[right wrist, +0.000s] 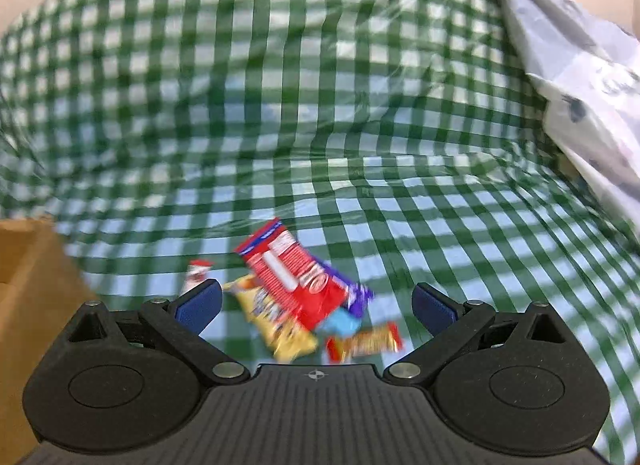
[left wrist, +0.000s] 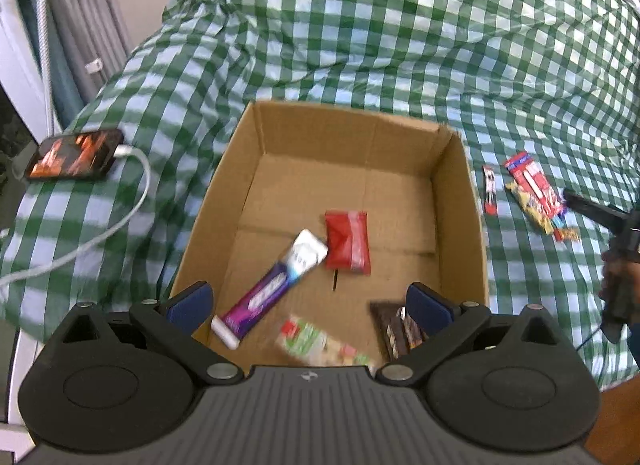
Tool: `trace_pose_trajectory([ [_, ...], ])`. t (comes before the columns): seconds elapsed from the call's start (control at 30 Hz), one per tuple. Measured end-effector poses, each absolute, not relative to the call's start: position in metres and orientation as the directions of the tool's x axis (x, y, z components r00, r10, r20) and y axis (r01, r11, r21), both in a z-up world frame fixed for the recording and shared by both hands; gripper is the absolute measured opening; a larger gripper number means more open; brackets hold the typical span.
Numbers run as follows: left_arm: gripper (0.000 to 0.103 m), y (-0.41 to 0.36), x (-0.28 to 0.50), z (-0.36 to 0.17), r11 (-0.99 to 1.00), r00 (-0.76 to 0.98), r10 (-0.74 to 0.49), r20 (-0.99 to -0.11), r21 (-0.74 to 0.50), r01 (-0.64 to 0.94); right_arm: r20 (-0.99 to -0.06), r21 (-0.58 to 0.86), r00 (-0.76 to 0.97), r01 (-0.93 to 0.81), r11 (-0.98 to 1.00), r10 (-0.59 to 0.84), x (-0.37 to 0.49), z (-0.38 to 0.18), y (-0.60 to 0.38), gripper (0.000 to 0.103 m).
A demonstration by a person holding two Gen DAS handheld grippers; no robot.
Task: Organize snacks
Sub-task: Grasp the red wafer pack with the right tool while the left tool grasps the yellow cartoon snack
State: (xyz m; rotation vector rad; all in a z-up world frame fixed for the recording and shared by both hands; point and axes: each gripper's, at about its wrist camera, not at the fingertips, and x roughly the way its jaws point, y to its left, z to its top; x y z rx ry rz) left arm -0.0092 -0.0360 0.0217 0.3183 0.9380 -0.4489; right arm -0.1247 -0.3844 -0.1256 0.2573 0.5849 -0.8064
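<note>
Cardboard box (left wrist: 256,153) sits open-topped on the green-checked cloth (left wrist: 360,25); its four walls stand upright and most of the far floor is bare. Inside: a red packet (left wrist: 347,242) near the middle, a purple-and-white bar (left wrist: 272,289) lying diagonally with one end touching the red packet, a blurred green-and-white pack (left wrist: 320,343) and a dark brown bar (left wrist: 394,329) by the near wall.

Left gripper (left wrist: 310,305) hovers over the box's near edge, jaws spread wide, nothing between them; released.

Right gripper (right wrist: 316,303) likewise spread wide and empty, poised just above a loose pile on the cloth to the right of the box: a red wrapper (right wrist: 296,277) on top, a yellow packet (right wrist: 280,329) beneath it, a purple wrapper (right wrist: 356,293), and an orange-red bar (right wrist: 364,343) nearest the camera. No contact with the pile visible; view is motion-blurred. A small red-and-white stick (left wrist: 489,189) lies alone between pile and box.

Cloth is rumpled and rises behind the box. A phone (left wrist: 74,154) with white cable (left wrist: 132,201) lies left of the box, well apart. White printed fabric (right wrist: 592,77) at far right.
</note>
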Motion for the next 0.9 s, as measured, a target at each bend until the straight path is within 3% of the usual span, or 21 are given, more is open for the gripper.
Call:
trace_pose_trajectory([
  [0.23,0.103,-0.068,0.020,0.021,0.861,0.510,-0.232,-0.829,0.069,0.503,-0.665,-0.120,0.481,0.687,0.717,-0.571,-0.052,-0.185,-0.448,0.101],
  [0.3,0.103,-0.076,0.025,0.020,0.858,0.506,-0.234,-0.830,0.069,0.508,-0.675,-0.140,0.476,0.667,0.731,-0.563,-0.042,-0.196,-0.453,0.094],
  [0.37,0.103,-0.083,0.029,0.021,0.857,0.507,-0.242,-0.827,0.062,0.511,-0.671,-0.195,0.477,0.625,0.756,-0.568,-0.036,-0.201,-0.449,0.049],
  [0.4,0.103,-0.087,0.029,0.020,0.856,0.509,-0.247,-0.825,0.060,0.513,-0.663,-0.225,0.485,0.597,0.770,-0.570,-0.035,-0.202,-0.442,0.046],
  [0.43,0.103,-0.092,0.030,0.020,0.853,0.510,-0.254,-0.822,0.058,0.518,-0.641,-0.270,0.489,0.577,0.771,-0.591,-0.036,-0.201,-0.433,0.035],
  [0.5,0.103,-0.102,0.027,0.021,0.843,0.509,-0.268,-0.818,0.056,0.535,-0.597,-0.325,0.519,0.541,0.776,-0.612,-0.042,-0.198,-0.418,0.000],
  [0.7,0.103,-0.141,0.008,0.021,0.790,0.476,-0.340,-0.811,0.028,0.612,-0.586,-0.160,0.563,0.625,0.764,-0.582,-0.094,-0.174,-0.421,0.002],
  [0.9,0.103,-0.200,-0.010,0.010,0.718,0.401,-0.411,-0.819,-0.019,0.696,-0.577,-0.017,0.493,0.790,0.613,-0.651,-0.176,-0.160,-0.452,0.002],
])
